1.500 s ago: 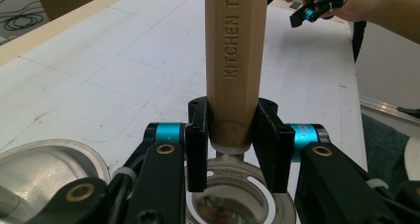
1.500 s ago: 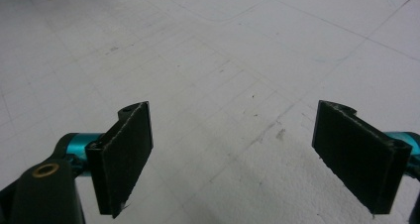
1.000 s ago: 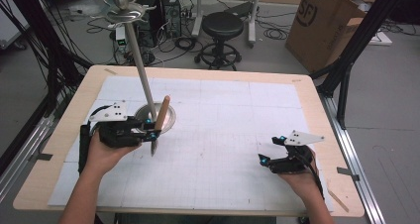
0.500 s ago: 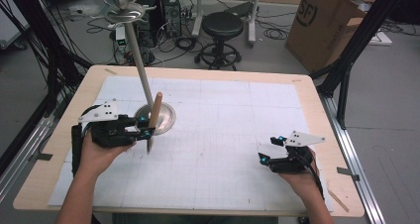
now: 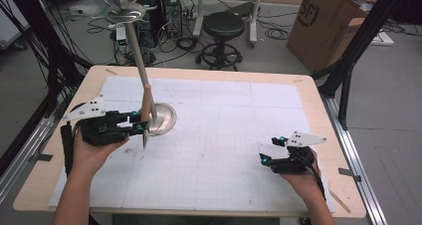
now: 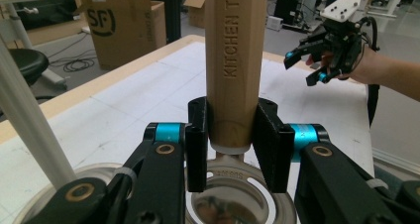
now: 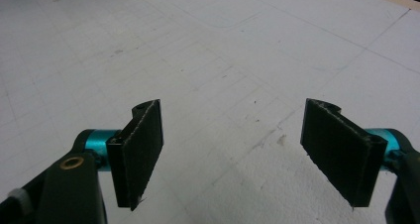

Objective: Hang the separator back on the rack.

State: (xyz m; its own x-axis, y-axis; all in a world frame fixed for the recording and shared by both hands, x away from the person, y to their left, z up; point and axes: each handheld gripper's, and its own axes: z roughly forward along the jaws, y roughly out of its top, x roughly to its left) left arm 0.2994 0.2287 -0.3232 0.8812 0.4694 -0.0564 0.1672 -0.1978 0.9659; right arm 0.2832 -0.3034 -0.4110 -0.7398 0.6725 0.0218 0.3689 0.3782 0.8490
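Note:
A kitchen utensil with a pale wooden handle (image 5: 146, 101) (image 6: 232, 60) and a slotted metal end (image 6: 229, 196) stands almost upright above the white mat. My left gripper (image 5: 138, 127) (image 6: 233, 137) is shut on the lower end of that handle, both pads pressed against the wood. Just behind it is a metal utensil stand with a round base (image 5: 166, 118), a leaning pole (image 5: 139, 60) (image 6: 27, 125) and a hooked top (image 5: 122, 8). My right gripper (image 5: 268, 150) (image 7: 233, 154) rests at the right of the table, open, with nothing between its jaws; it is also in the left gripper view (image 6: 308, 68).
A white gridded mat (image 5: 224, 130) covers the wooden table (image 5: 318, 100). Beyond the far edge are a black stool (image 5: 224, 26), a cardboard box (image 5: 328, 23) and cables on the floor. Black frame posts (image 5: 348, 70) stand at the right.
My left gripper has moved left and slightly up with the utensil, which now stands more upright beside the pole. The right gripper has stayed put.

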